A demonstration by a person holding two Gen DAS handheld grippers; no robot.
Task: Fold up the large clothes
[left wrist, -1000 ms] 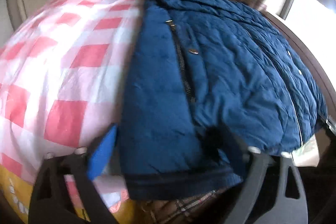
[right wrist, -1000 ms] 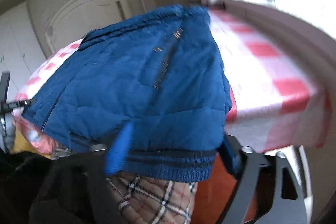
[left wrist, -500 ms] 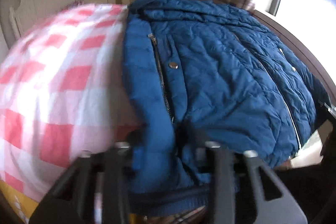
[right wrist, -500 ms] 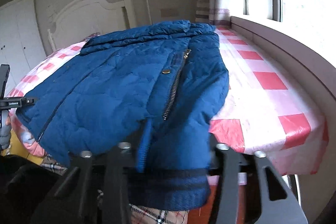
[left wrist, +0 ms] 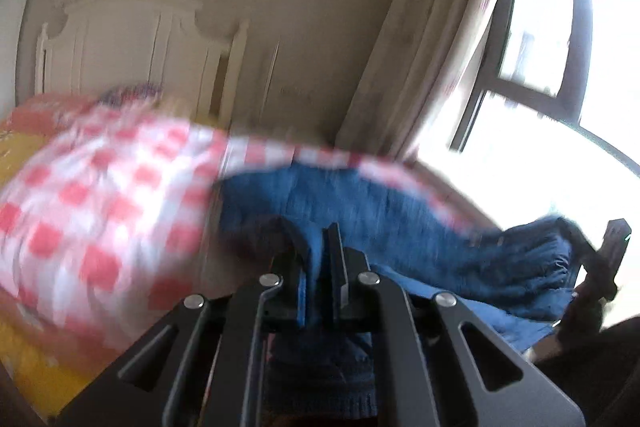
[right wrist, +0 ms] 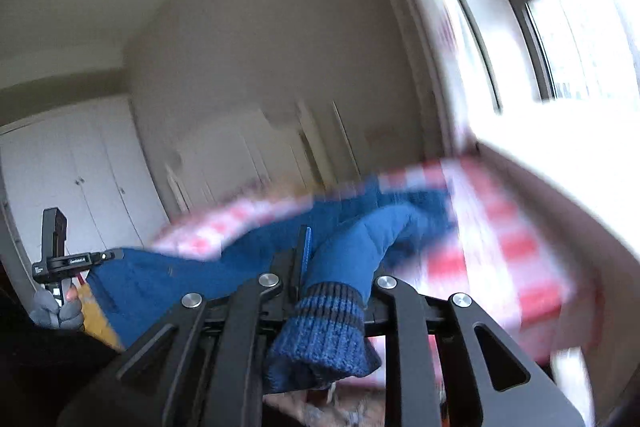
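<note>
A blue quilted jacket (left wrist: 400, 227) lies on a bed with a red and white checked cover (left wrist: 100, 195). My left gripper (left wrist: 318, 247) is shut on the jacket's bottom hem and holds it raised. My right gripper (right wrist: 320, 259) is shut on the other hem corner, its ribbed knit band (right wrist: 320, 331) hanging over the gripper body. The jacket (right wrist: 200, 267) stretches between both grippers. The right gripper's body shows at the right edge of the left wrist view (left wrist: 608, 259). Both views are motion blurred.
A white headboard (left wrist: 132, 47) stands behind the bed. A curtain (left wrist: 432, 47) and bright window (left wrist: 560, 27) are to the right. White wardrobe doors (right wrist: 72, 187) stand to the left. A window ledge (right wrist: 560, 187) runs along the bed's right side.
Both grippers closed on the jacket's bottom hem and lifted it up off the bed, tilting upward. The jacket's lower part now hangs raised between them.
</note>
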